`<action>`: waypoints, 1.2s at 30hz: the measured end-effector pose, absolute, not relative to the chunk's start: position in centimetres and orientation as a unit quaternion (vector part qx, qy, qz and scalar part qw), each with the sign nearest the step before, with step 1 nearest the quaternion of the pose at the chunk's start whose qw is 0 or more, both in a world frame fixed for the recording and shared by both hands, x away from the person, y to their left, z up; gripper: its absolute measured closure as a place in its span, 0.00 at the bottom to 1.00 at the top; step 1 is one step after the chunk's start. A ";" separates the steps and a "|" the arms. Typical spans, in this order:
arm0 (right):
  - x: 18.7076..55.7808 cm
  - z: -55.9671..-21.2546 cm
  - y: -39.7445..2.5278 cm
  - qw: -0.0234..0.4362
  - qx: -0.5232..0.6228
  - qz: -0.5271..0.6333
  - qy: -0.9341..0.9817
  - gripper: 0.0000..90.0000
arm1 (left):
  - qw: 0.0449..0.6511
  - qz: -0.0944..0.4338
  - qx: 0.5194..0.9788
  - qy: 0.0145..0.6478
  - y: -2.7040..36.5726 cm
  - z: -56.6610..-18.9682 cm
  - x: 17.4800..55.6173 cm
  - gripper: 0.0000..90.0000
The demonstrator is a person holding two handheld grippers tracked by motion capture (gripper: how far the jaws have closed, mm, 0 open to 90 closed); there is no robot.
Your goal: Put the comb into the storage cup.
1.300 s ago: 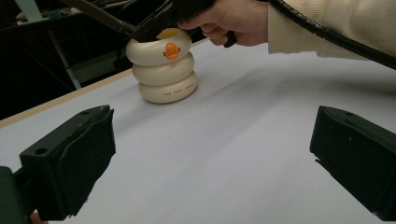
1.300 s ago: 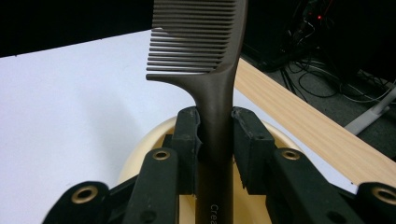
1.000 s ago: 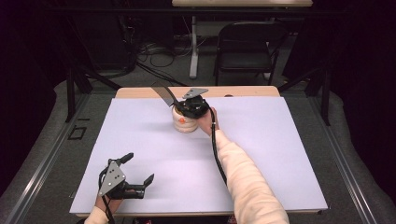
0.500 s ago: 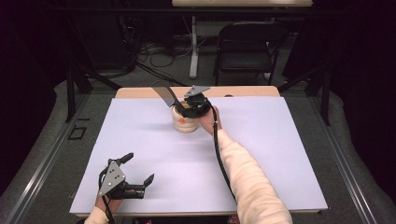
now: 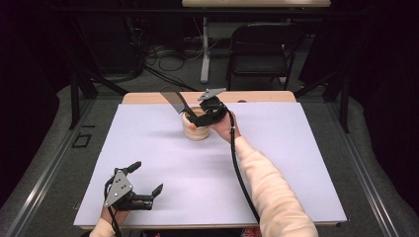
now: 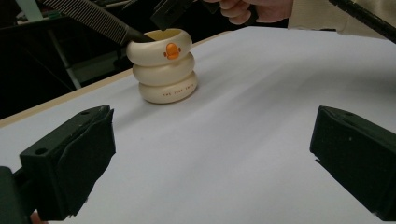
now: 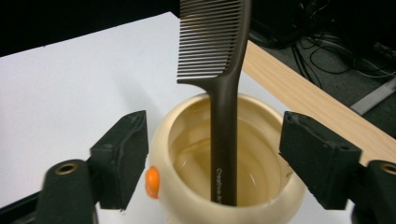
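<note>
Left gripper [image 5: 143,190] rests at the near left edge of the worktop [image 5: 276,168], fingers spread wide, nothing between them. Mid-worktop bare white sheet. Toward the far edge stands a cream ringed cup [image 5: 196,129] with an orange mark on its side. A dark comb [image 7: 223,93] stands handle-down inside the cup, leaning on the rim, teeth up. Right gripper [image 5: 206,109] hovers just above the cup; fingers spread to either side of the rim, apart from the comb.

Comb [image 6: 88,16] in cup [image 6: 164,72], jaws apart.
</note>
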State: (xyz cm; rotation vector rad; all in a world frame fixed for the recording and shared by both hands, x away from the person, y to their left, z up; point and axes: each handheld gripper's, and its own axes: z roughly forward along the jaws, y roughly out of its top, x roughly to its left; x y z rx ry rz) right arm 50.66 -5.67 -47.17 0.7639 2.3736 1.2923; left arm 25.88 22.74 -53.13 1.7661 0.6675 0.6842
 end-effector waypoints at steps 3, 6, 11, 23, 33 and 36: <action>50.3 -46.9 -6.0 0.156 0.267 0.452 0.837 0.22 | 0.536 0.288 0.743 0.280 22.7 -53.2 25.9 0.00; 49.9 -46.9 -6.4 0.147 0.263 0.447 0.843 0.18 | 0.536 0.288 0.742 0.282 22.9 -53.2 25.8 0.00; 49.2 -46.6 -6.9 0.129 0.256 0.438 0.852 0.15 | 0.535 0.291 0.741 0.285 23.0 -53.2 25.6 0.00; 46.9 -46.4 -8.8 0.108 0.248 0.425 0.864 0.05 | 0.534 0.289 0.745 0.276 22.7 -53.2 25.7 0.00; 45.4 -46.7 -11.1 0.099 0.256 0.412 0.869 0.00 | 0.532 0.287 0.745 0.280 22.7 -53.3 25.9 0.00; 44.9 -46.6 -11.5 0.096 0.255 0.411 0.870 0.00 | 0.533 0.286 0.746 0.280 22.7 -53.3 25.9 0.00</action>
